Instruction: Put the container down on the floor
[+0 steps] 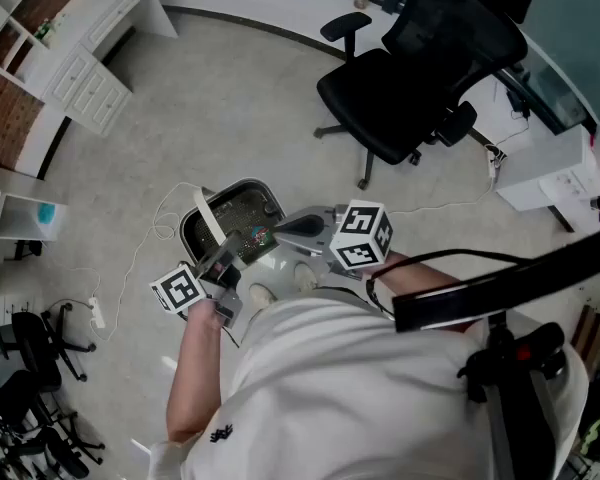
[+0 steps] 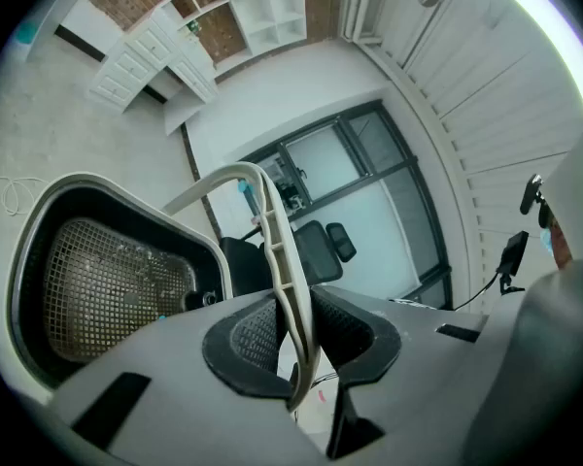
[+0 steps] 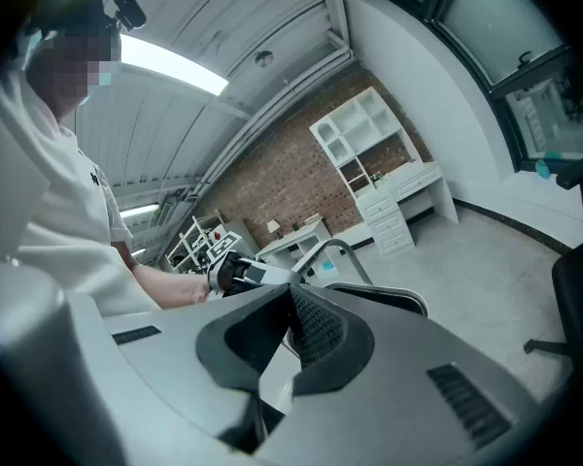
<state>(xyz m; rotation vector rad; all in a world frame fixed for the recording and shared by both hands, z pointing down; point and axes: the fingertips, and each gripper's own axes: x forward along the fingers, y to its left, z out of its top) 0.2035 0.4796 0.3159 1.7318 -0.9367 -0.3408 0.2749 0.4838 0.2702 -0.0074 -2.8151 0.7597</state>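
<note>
Container (image 1: pixel 187 230) hangs by its pale handle (image 2: pixel 277 250) over the floor (image 1: pixel 230 98), just ahead of us. Our left gripper (image 2: pixel 296 309) is clamped on that handle, with 1 pad on each side. Our right gripper (image 3: pixel 290 304) sits by the container's rim with its 2 jaws pressed together; we cannot tell whether they pinch the rim. Mesh lines the container's inside. A black chair (image 1: pixel 420 58) stands well apart.
</note>
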